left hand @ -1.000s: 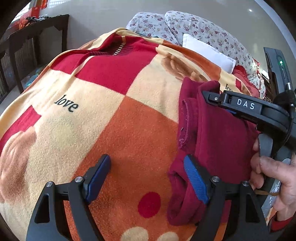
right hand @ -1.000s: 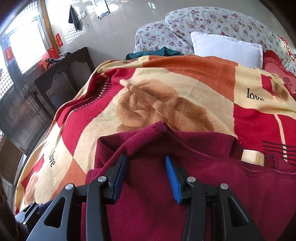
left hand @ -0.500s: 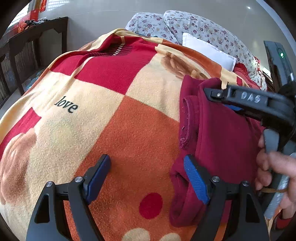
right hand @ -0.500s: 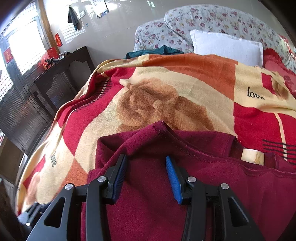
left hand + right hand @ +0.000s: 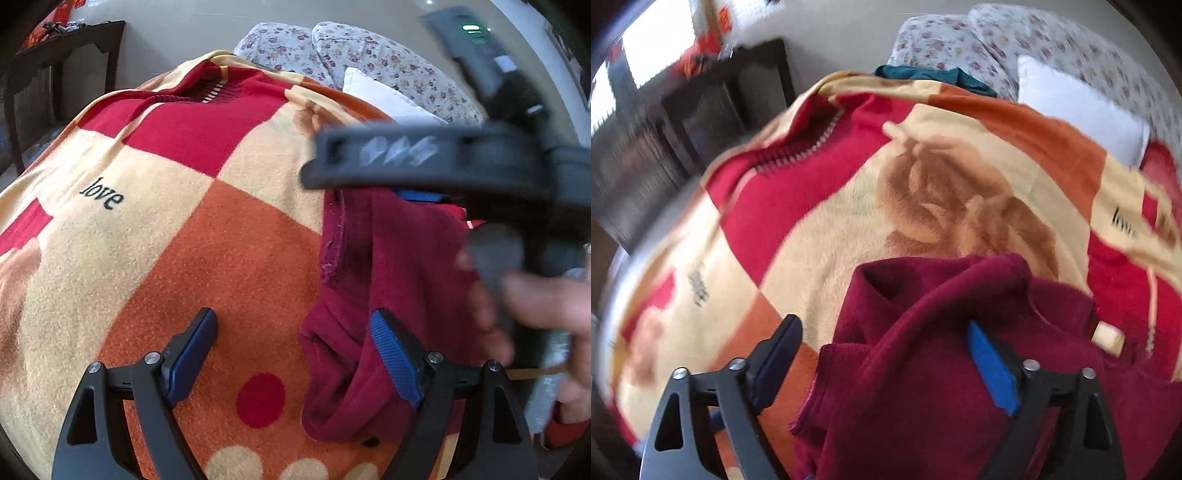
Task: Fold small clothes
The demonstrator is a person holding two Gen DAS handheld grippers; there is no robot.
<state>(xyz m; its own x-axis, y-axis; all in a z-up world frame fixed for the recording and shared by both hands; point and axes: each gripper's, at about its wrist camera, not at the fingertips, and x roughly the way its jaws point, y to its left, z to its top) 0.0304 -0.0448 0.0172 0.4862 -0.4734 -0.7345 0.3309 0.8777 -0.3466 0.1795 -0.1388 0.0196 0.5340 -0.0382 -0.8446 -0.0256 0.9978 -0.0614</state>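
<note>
Two views show a maroon garment (image 5: 399, 273) lying on a checked fleece blanket (image 5: 229, 240) spread over a bed.

From the left wrist camera, the left gripper (image 5: 295, 350) hangs low over the blanket with its blue-padded fingers (image 5: 395, 358) spread wide. The left finger is above bare orange fleece; the right one sits against a bunched fold at the garment's near left edge, and nothing is pinched between them. The garment occupies the right part of the view, its hemmed edge running from near to far. Above it, blurred, the right gripper (image 5: 424, 177) crosses from the right, held by the person's right hand (image 5: 535, 314). The word "love" (image 5: 101, 194) is printed on a cream square at left. Far off lie floral pillows (image 5: 369, 62) and a white pillow (image 5: 384, 99).

From the right wrist camera, which is blurred, the right gripper (image 5: 882, 362) has its fingers spread wide. The garment rises in a rumpled ridge between and over them, covering the tip of the right finger (image 5: 990, 365); the left finger is over the blanket beside the cloth's left edge. A cream label (image 5: 1110, 338) shows at the garment's right. A dark wooden cabinet (image 5: 713, 96) stands far left, and a teal cloth (image 5: 934, 75) lies at the blanket's far edge.
</note>
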